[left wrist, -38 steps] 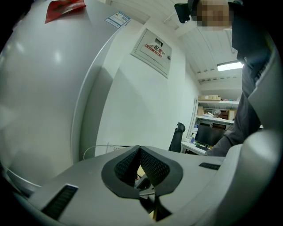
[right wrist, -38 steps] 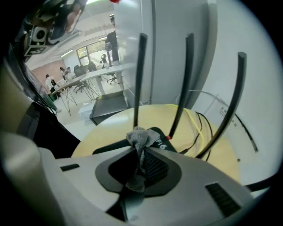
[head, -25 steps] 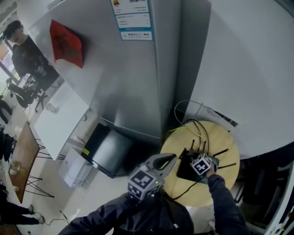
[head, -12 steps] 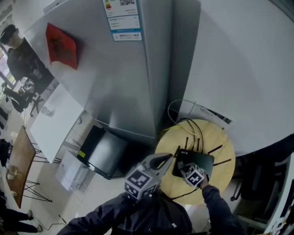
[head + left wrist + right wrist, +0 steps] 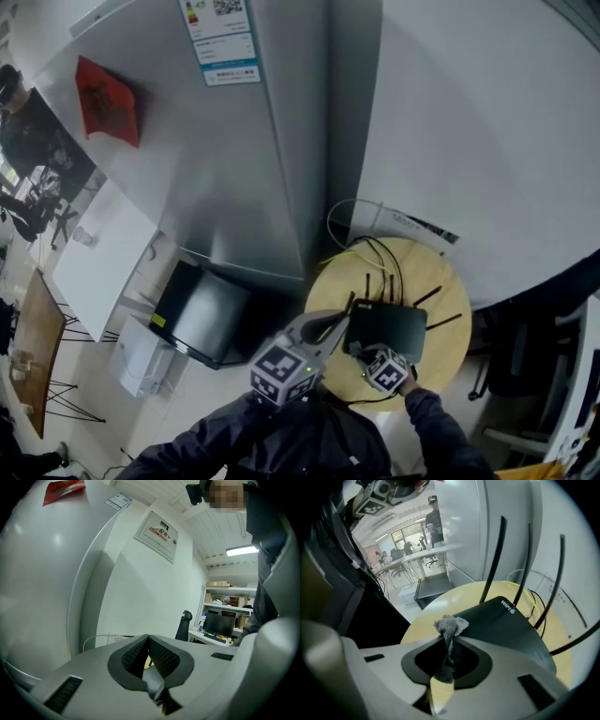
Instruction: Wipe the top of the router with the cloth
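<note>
Your right gripper [image 5: 448, 644] pinches the cloth [image 5: 450, 623] at the edge of the router [image 5: 506, 626].
Your left gripper [image 5: 147, 644] has its jaws pressed together, holding nothing.

- Two grippers: left [image 5: 148, 638], right [image 5: 449, 638].
- One cloth [image 5: 450, 624].
- One router [image 5: 386, 328], at 5 o'clock in the head view.
- Four antennas [image 5: 492, 559] countable in the right gripper view: three upright, one slanting at 4 o'clock.
- One round table [image 5: 448, 347].
- One fridge [image 5: 244, 159], at 11 o'clock in the head view.
- One red sheet [image 5: 108, 101] and one label [image 5: 217, 37] on the fridge.
- One dark screen [image 5: 199, 314], at 8 o'clock.
- One white desk [image 5: 98, 253], at 9 o'clock.
- One person [image 5: 37, 141], at 10 o'clock.
</note>
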Available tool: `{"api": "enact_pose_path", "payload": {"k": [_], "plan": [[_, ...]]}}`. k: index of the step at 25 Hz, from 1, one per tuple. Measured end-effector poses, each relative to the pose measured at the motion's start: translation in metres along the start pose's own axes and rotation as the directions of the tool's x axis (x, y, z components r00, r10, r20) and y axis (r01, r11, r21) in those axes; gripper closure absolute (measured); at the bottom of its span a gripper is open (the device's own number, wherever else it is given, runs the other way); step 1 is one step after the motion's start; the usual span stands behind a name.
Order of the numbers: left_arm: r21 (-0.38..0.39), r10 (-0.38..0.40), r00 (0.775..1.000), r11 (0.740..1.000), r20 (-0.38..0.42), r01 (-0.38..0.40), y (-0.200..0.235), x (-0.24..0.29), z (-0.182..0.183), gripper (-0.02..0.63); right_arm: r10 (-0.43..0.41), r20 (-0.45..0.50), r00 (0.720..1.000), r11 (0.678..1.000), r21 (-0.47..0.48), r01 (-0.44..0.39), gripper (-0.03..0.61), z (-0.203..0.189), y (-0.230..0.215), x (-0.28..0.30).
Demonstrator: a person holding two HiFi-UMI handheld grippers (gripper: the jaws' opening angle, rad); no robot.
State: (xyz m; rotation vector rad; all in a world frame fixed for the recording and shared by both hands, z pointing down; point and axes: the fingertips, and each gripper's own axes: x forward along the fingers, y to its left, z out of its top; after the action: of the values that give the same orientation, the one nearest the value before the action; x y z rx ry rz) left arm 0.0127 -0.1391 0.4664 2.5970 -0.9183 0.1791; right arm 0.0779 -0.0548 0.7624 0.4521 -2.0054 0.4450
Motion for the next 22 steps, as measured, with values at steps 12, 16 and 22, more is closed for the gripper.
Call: {"api": "enact_pose_path", "payload": {"k": [12,16,22], "plan": [[-0.007,0.024,1.000,1.000,0.001,-0.024,0.004,-0.005,0.000,0.612,-0.225,0.012,0.974,0.974,0.026,0.225,0.508,0.014,-0.123,-0.031],[-0.005,0.039,0.999,0.999,0.004,-0.039,0.010,-0.005,0.004,0.612,-0.254,-0.009,0.967,0.967,0.003,0.254,0.508,0.020,-0.147,-0.027],[-0.007,0.052,0.999,0.999,-0.001,-0.052,0.017,-0.005,0.004,0.612,-0.278,-0.057,0.959,0.961,-0.026,0.277,0.508,0.013,-0.168,-0.015]]}}
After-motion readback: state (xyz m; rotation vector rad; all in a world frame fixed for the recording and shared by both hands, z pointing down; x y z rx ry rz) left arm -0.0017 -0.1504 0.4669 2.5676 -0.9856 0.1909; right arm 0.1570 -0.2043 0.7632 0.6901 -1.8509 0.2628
